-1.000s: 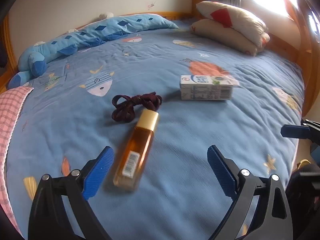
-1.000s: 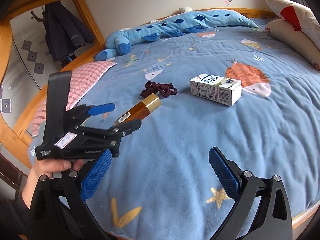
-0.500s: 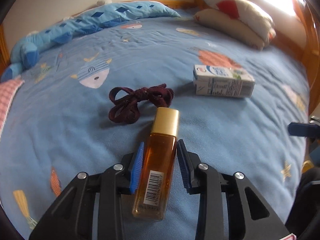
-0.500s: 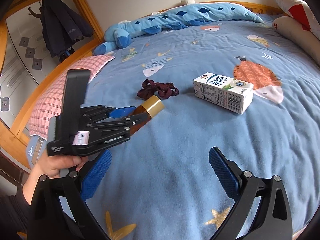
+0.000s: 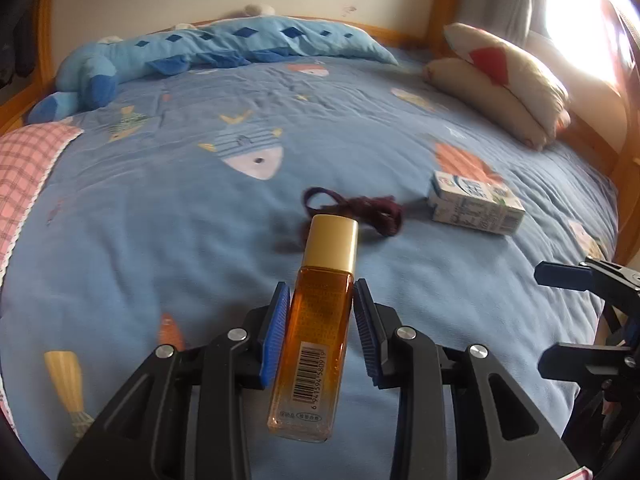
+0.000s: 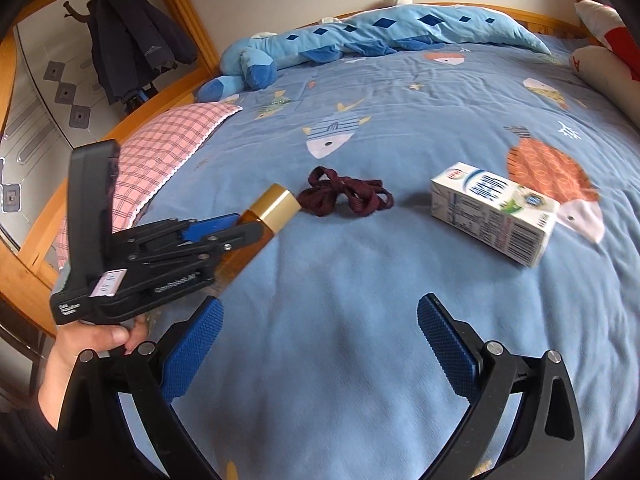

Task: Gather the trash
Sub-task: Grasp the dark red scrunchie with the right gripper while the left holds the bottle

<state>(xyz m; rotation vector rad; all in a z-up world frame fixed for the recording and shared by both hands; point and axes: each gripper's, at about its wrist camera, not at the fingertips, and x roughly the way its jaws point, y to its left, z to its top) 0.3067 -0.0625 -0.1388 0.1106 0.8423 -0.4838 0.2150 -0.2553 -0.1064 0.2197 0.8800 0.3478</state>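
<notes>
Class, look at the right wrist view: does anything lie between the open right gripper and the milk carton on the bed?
Nothing visible does. Only bare blue bedspread lies between the right gripper and the carton. The dark red cord and the bottle, clamped in the left gripper, sit off to the left.

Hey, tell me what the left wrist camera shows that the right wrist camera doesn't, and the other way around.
Only the left wrist view shows the barcode label on the amber bottle, with the left gripper shut on the bottle's sides, and the bright window.

Only the right wrist view shows the hand holding the left gripper, the dark coats hanging past the bed frame, and the right gripper open with nothing between its fingers.

Both show the bottle, the maroon lace, the milk carton and the blue plush toy.
</notes>
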